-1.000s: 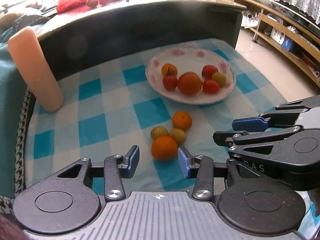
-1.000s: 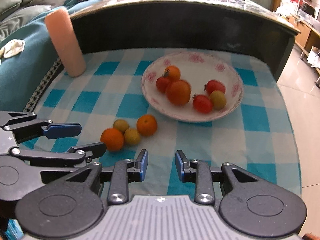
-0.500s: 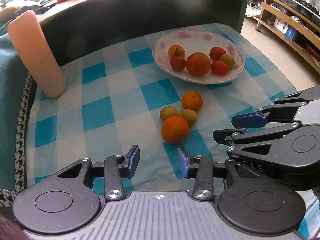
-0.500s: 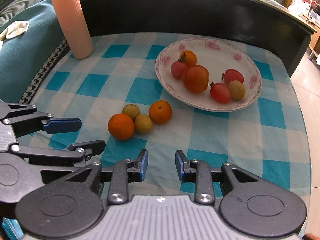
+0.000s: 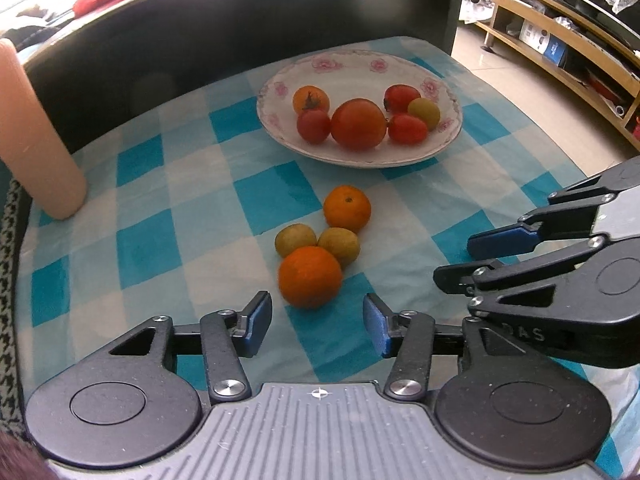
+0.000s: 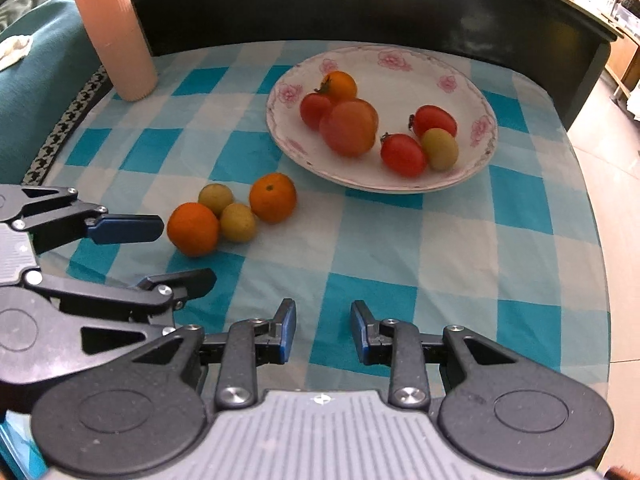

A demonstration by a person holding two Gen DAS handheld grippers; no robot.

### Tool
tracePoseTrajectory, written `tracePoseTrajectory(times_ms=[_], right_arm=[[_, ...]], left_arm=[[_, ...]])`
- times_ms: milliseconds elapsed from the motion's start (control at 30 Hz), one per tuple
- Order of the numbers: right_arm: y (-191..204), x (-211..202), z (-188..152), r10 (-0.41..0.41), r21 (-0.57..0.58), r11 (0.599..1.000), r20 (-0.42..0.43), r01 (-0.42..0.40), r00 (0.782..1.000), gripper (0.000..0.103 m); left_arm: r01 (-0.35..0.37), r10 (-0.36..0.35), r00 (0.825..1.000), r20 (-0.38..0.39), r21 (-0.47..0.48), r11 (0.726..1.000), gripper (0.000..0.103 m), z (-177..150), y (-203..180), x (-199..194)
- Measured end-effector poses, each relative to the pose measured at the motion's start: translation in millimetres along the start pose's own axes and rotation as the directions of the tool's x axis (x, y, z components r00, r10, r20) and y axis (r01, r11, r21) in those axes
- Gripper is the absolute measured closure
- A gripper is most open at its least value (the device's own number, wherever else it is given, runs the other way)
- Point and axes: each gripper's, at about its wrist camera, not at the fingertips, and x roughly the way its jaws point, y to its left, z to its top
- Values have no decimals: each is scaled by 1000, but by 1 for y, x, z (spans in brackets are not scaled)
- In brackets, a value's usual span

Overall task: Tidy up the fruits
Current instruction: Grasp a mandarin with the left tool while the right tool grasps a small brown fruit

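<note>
Left gripper (image 5: 317,322) spread wide, nearing the near orange (image 5: 310,276).
Centre the jaws, close gently; right gripper (image 6: 323,331) waits, released.

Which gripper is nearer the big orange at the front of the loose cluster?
Left. The left gripper is open with the big orange just ahead of its fingertips. The right gripper, also open, sits off to that orange's right, over bare cloth.

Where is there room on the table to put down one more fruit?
Bare cloth lies between the pink cylinder and the plate, and on the cloth's right side beyond the plate. The plate's back half is also free. It is crowded where the oranges and small yellow fruits cluster.
</note>
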Motion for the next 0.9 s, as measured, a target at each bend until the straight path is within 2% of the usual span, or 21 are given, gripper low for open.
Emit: tracePoseTrajectory(times_ms=[367,467,700,900], right_arm=[[-6,-4,4,27,23,999,15,-28,1000,55],[-8,-5,7,38,34,999,21,-39,999,55],[-6,-7,15,62,53,996,64,-66,996,55],[4,0,22,96,54,993,82,-101,992,55]], left_arm=[[13,-13,1000,7,-33,999,54,10,5,18],[17,-16,1000,24,-46,999,59,11,6,16],[32,-30,999,33,-45,998,59,7,13,4],[25,-24,1000,7,-58,998,59,-4,25,0]])
